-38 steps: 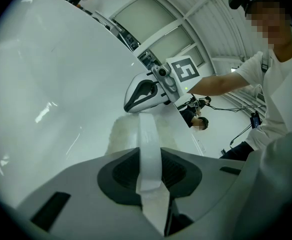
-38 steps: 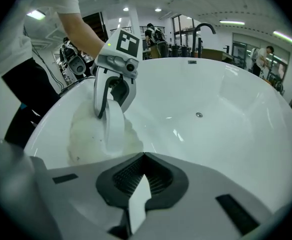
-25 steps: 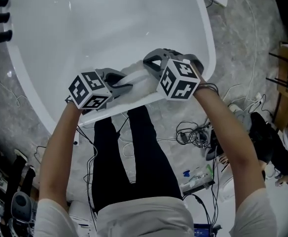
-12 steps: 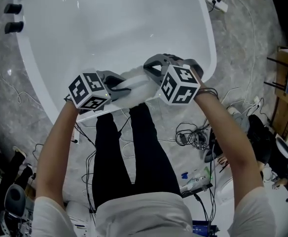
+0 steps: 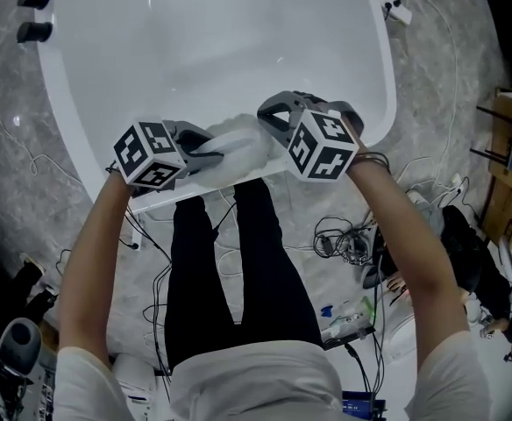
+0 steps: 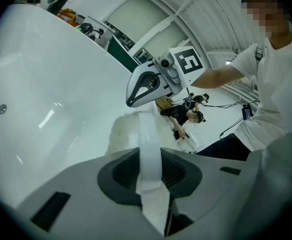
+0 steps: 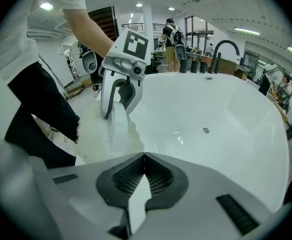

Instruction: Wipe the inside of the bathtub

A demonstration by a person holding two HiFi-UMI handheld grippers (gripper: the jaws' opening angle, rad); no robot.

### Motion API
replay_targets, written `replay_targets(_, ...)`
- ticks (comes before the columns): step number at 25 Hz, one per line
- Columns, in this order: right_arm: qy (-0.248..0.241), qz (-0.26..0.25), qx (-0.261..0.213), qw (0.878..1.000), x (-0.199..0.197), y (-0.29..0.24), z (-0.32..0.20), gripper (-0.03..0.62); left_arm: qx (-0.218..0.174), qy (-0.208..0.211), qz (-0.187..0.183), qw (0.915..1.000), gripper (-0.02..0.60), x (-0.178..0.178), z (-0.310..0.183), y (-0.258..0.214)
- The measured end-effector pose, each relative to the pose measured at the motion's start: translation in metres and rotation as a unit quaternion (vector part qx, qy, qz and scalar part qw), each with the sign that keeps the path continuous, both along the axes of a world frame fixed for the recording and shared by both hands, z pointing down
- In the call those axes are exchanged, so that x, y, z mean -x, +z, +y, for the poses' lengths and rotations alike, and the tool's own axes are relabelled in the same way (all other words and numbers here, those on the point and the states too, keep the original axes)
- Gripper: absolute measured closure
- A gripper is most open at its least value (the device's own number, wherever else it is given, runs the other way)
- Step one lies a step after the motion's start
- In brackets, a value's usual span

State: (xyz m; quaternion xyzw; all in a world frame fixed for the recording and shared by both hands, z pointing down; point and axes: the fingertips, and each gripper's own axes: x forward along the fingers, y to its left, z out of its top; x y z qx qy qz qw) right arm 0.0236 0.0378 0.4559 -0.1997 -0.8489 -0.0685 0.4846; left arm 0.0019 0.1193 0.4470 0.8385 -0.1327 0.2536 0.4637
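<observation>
**Cloth held taut at the near end of the tub**

Both grippers share one thing: a fluffy white wiping cloth with a flat white strip running across its back. The left gripper has its jaws pressed together on one end of that strip. The right gripper is clamped the same way on the other end, with a white tab showing between its pads. The cloth hangs between them over the near end of the glossy white oval bathtub, at the rim closest to the person. It looks to rest on the inner slope just below the edge, though the contact itself is hard to confirm.

Wiping is judged to be barely begun, as the whole basin beyond the cloth lies ahead.

To do the stroke well:
- Hold both pinches firm, because the strip is thin and smooth and could slide out under drag.
- Move the two grippers together at a steady spacing, so the cloth stays spread rather than bunching or sagging.
- Press the pile flat against the curved wall and follow the slope down toward the small round metal fitting.
- Overlap the passes.
- Watch that the hard jaw tips do not scrape the enamel when the wall steepens.
</observation>
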Motion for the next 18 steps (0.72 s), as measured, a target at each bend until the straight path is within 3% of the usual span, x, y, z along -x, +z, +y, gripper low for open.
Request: replay_targets(18, 0.004, 0.014, 0.011, 1.0, 0.032, 0.041, 0.024, 0.576, 0.034, 0.001, 0.016, 0.9993, 0.486, 0.044, 0.012, 0.051)
